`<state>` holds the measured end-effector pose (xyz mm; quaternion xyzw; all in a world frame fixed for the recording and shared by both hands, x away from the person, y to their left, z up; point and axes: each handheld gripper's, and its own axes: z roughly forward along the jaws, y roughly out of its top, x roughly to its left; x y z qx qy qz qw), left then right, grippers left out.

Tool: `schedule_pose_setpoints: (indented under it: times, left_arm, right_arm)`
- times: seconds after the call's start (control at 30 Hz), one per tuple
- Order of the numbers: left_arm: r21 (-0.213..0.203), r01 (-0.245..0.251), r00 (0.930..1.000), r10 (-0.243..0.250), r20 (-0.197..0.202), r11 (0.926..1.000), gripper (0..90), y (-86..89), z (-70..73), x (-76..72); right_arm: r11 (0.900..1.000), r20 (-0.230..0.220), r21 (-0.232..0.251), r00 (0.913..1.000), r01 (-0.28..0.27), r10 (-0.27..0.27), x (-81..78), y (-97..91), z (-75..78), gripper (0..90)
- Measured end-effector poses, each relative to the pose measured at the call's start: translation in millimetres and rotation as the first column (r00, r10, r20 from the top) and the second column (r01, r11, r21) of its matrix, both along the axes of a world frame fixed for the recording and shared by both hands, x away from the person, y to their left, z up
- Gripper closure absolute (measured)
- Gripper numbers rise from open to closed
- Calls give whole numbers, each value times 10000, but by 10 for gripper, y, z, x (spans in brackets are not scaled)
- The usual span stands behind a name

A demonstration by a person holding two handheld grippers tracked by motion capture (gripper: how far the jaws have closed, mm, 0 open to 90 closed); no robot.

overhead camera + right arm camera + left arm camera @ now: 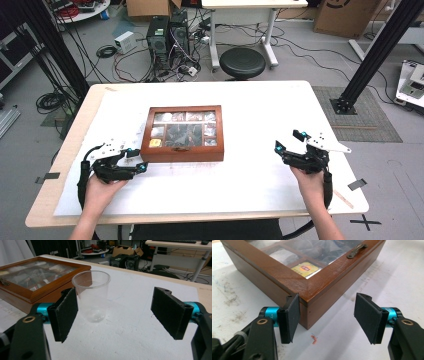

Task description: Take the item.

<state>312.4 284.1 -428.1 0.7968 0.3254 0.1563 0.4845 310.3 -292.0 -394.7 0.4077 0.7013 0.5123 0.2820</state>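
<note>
now a wooden box [182, 134] with a glass lid sits shut in the middle of the table [260, 105]. the left gripper [327, 315] waits released at its corner. the right gripper [113, 312] is released too, near a clear cup [91, 295].

The box [182, 134] is finished in reddish-brown wood, with a dark metal handle [357, 251] on its glass-paned lid; a yellow packet [306, 268] is seen beneath the glass; the cup [92, 295] is clear and colourless; the table [260, 115] is covered in white; the jaws are padded in black, with teal fittings.
</note>
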Motion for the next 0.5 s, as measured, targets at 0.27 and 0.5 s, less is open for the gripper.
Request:
schedule_pose_setpoints:
  times: [0.27, 0.5]
  left_arm:
    - [647, -753, 9970, 764, -139, 9951, 473, -13, -16, 61]
    - [842, -787, 9968, 795, -56, 9933, 570, -40, -5, 89]
  right_arm:
    - [10000, 51, -66, 10000, -48, 48, 0, 17, -3, 221]
    - [10000, 67, -88, 10000, -28, 28, -2, 15, -5, 221]
